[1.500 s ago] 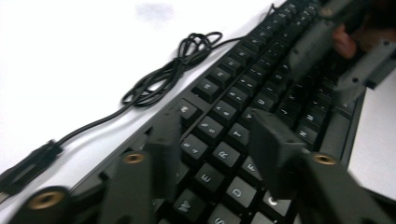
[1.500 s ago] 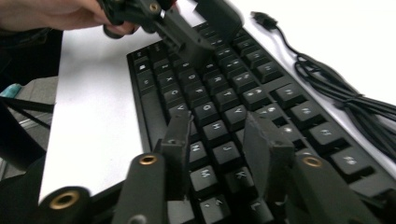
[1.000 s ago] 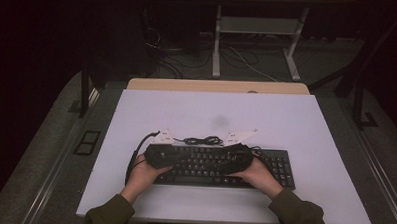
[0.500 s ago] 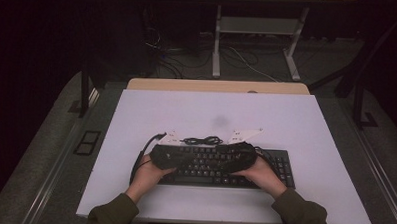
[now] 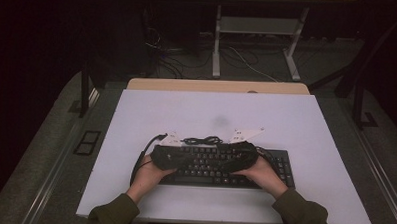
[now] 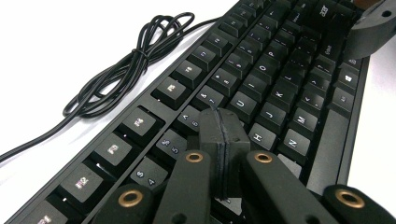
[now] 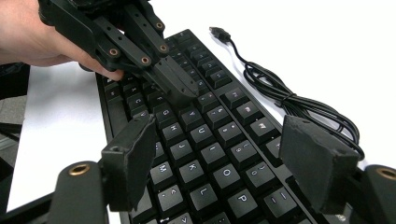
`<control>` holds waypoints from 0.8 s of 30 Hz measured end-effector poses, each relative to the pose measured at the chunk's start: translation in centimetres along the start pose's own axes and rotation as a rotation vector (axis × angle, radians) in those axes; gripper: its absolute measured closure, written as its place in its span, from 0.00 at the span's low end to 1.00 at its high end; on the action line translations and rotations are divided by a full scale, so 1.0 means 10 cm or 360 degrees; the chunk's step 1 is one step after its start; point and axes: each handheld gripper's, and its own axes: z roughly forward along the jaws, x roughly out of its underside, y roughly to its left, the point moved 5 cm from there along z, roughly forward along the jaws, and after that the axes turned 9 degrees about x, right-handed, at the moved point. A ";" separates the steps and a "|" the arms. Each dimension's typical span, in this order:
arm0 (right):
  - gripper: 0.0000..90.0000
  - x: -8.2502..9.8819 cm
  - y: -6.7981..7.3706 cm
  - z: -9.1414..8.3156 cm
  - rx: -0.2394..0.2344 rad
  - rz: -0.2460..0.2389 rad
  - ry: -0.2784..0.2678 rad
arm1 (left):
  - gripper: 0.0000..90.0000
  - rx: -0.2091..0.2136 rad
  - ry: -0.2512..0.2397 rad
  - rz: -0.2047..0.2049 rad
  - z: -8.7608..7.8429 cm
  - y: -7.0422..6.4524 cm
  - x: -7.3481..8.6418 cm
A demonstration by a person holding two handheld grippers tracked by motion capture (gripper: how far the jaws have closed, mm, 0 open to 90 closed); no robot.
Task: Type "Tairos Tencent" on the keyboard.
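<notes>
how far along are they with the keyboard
Done: the keyboard lies flat on the white table, its cable bundled behind it. In hand: the left hand-held gripper, jaws shut, has its tip down at the keys near the 6 and Y; the right hand-held gripper hovers open above the letter keys, its jaws having just been opening. Left: which keys remain can't be told.

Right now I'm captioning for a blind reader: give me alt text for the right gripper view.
The right gripper hangs open over a black keyboard, its jaws wide apart with nothing between them. Beyond it, the shut left gripper points at the keys; a coiled black cable lies on the white table.
</notes>
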 end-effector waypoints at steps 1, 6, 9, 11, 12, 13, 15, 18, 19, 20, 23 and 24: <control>0.29 0.00 0.00 0.00 0.0000 0.0003 0.0000 | 0.99 0.0001 0.0000 -0.0004 0.00 0.00 0.00; 0.29 0.00 -0.02 -0.01 -0.0005 0.0015 -0.0007 | 0.99 0.0000 -0.0013 -0.0014 -0.03 -0.01 -0.02; 0.28 0.00 -0.03 -0.03 -0.0007 0.0025 -0.0014 | 0.97 0.0000 -0.0029 -0.0036 -0.04 -0.01 -0.02; 0.28 0.00 -0.04 -0.04 -0.0005 0.0027 -0.0020 | 0.95 -0.0001 -0.0029 -0.0027 -0.05 0.00 -0.02; 0.28 0.00 -0.05 -0.05 -0.0002 0.0031 -0.0027 | 0.93 -0.0006 -0.0033 -0.0023 -0.07 0.00 -0.03; 0.28 0.00 -0.05 -0.06 -0.0002 0.0033 -0.0030 | 0.91 -0.0004 -0.0047 -0.0034 -0.08 -0.01 -0.03; 0.28 0.01 -0.07 -0.09 0.0004 0.0035 -0.0034 | 0.86 -0.0003 -0.0062 -0.0041 -0.11 -0.01 -0.04; 0.27 0.03 -0.10 -0.14 0.0017 0.0040 -0.0045 | 0.76 -0.0007 -0.0074 -0.0048 -0.15 0.00 -0.03; 0.26 0.04 -0.11 -0.16 0.0020 0.0042 -0.0047 | 0.72 -0.0010 -0.0079 -0.0053 -0.16 0.00 -0.03; 0.26 0.04 -0.12 -0.18 0.0028 0.0050 -0.0051 | 0.69 -0.0008 -0.0084 -0.0056 -0.17 0.00 -0.02; 0.25 0.08 -0.16 -0.25 0.0056 0.0063 -0.0056 | 0.57 -0.0022 -0.0101 -0.0056 -0.22 -0.01 -0.02; 0.24 0.10 -0.18 -0.27 0.0068 0.0061 -0.0059 | 0.54 -0.0036 -0.0113 -0.0053 -0.24 -0.02 -0.02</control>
